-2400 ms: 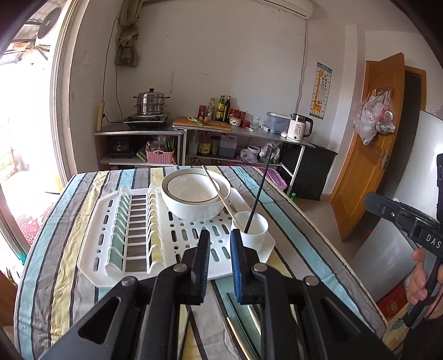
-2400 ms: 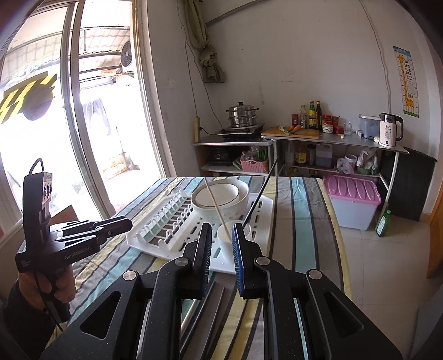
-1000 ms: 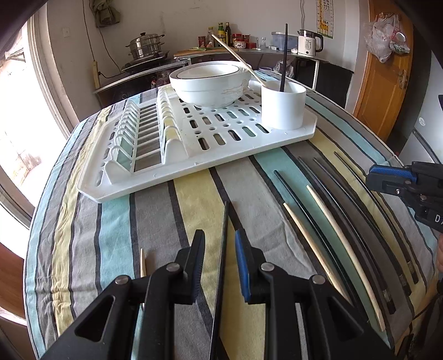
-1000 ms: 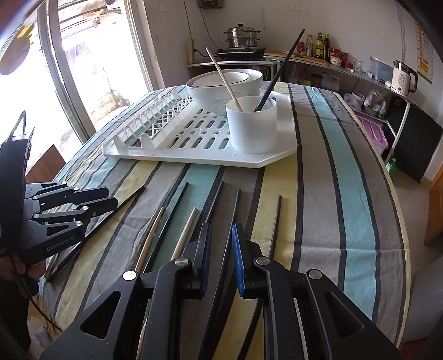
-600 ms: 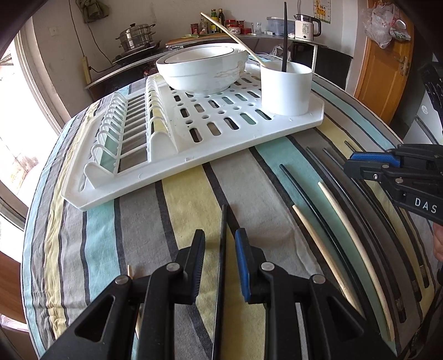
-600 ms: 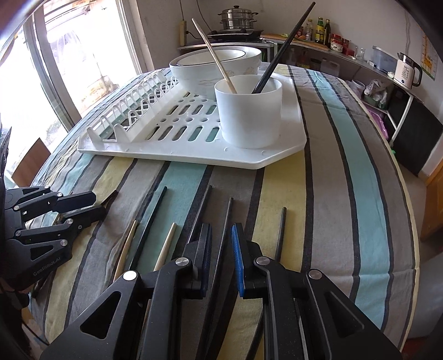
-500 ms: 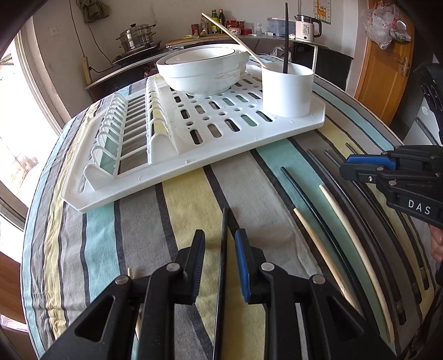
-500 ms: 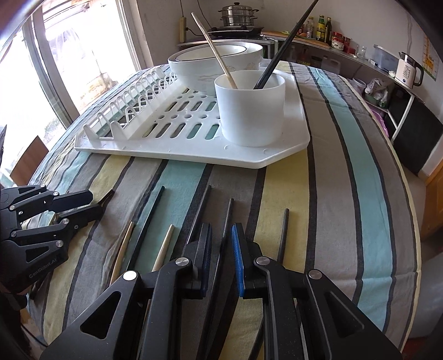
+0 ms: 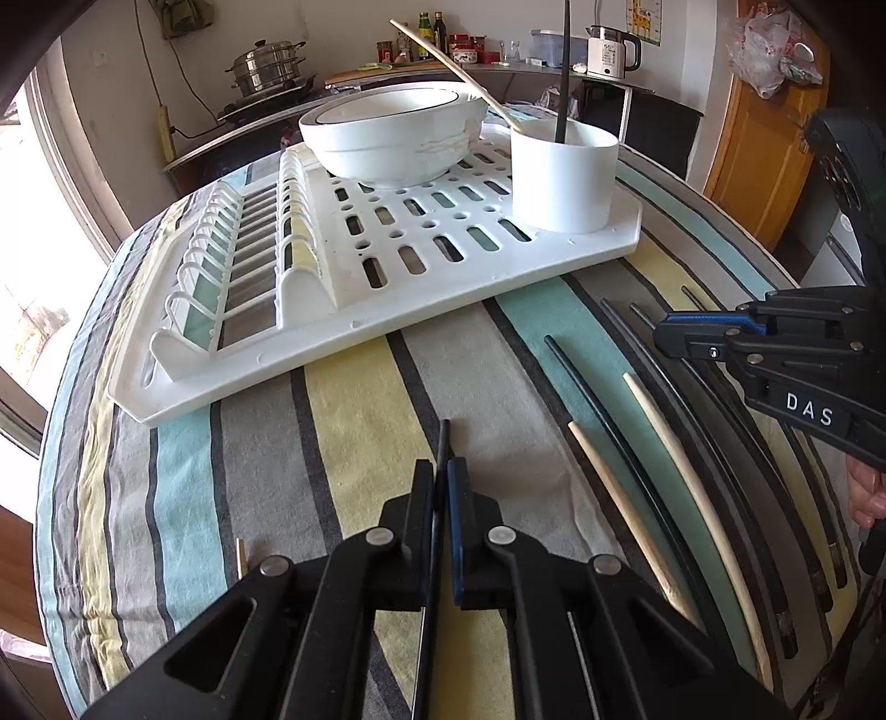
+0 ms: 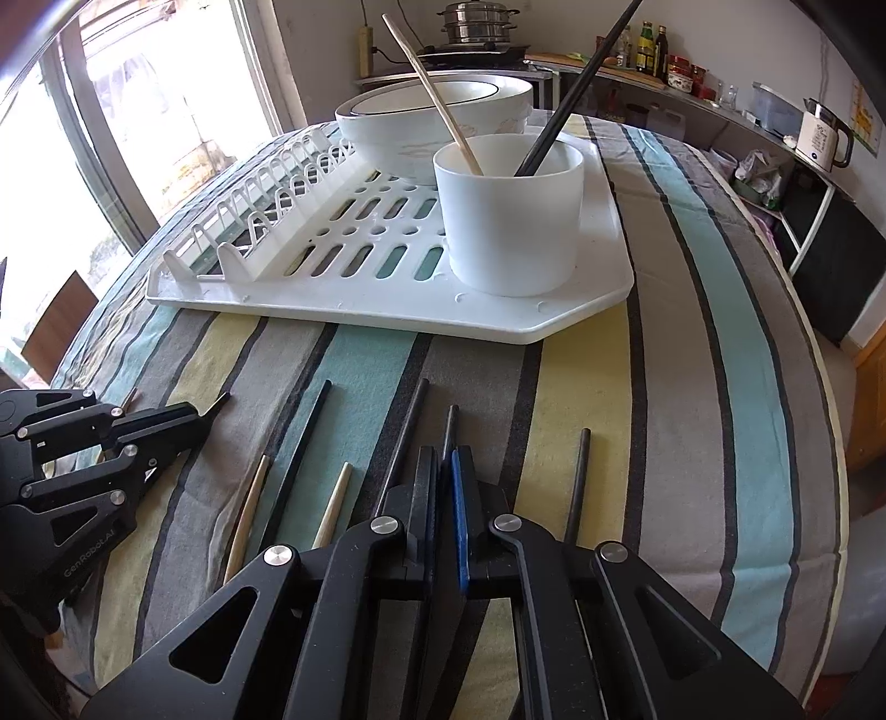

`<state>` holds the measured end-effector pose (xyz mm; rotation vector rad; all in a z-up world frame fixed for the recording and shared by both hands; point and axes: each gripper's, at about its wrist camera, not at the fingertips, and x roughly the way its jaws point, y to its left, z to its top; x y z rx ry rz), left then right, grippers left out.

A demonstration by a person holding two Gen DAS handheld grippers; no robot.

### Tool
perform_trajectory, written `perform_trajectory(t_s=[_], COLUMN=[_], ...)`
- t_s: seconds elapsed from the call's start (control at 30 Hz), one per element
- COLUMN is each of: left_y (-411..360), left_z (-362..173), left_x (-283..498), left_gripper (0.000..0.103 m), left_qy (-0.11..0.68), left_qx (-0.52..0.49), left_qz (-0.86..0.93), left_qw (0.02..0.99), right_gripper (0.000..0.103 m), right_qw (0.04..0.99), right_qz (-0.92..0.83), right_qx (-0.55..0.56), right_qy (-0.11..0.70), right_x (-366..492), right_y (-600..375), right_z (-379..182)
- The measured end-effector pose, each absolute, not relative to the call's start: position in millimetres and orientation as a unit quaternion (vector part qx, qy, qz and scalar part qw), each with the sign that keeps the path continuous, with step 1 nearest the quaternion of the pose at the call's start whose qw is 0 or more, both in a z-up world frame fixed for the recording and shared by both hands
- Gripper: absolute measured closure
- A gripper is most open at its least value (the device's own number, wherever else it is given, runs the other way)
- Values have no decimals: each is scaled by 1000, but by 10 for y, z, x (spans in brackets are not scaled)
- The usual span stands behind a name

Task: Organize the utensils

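a kitchen with a window on one side and a cluttered shelf along the back wall holds a round desk (image 9: 360, 399) under a striped cloth of grey, teal and yellow. on the desk lies a white dish rack (image 9: 387, 266), and on its slotted floor stand two containers: a wide white bowl (image 9: 387, 133), its inside hidden from both views, and a white cup (image 10: 509, 216) just beside it, with one pale wooden chopstick (image 10: 432, 94) and one black chopstick (image 10: 576, 88) leaning out of it. loose chopsticks (image 9: 664, 443), black and pale, lie in a row on the cloth in front of the rack. the left gripper (image 9: 441, 498) has just drawn its jaws together and they are clamped on a lone black chopstick (image 9: 443, 443) lying on the cloth, its tip poking out past the jaws. the right gripper (image 10: 447, 482) has likewise just closed, its jaws pinched on a black chopstick from the row (image 10: 449, 426). the left wrist view alone shows a kettle (image 9: 609, 44), an orange door (image 9: 775, 138) and part of a hand (image 9: 869, 493) on the right tool's handle; the right wrist view alone shows inside the cup, where both sticks rest against its walls.
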<state>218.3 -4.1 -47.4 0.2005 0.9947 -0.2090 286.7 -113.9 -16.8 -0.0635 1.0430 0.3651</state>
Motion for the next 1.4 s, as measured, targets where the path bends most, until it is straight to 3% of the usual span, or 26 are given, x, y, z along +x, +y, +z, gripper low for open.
perform_trajectory(t_s=[0.27, 0.87, 1.4], left_y=[43, 195, 342], left_z=[-336, 816, 1150], left_x=[2155, 1758, 1347], left_gripper=[98, 98, 98], left_qy=[469, 344, 282], left_qx=[65, 15, -20], left_qz=[-97, -106, -115], left_qw=[875, 933, 952], right_gripper=[99, 99, 99], right_qw=[869, 932, 942], right_qz=[184, 187, 191], right_qx=[-21, 20, 19], right_qy=[459, 309, 276], right_x=[2721, 2225, 1873], right_y=[-1175, -1463, -1559], right_z=[115, 1277, 1414])
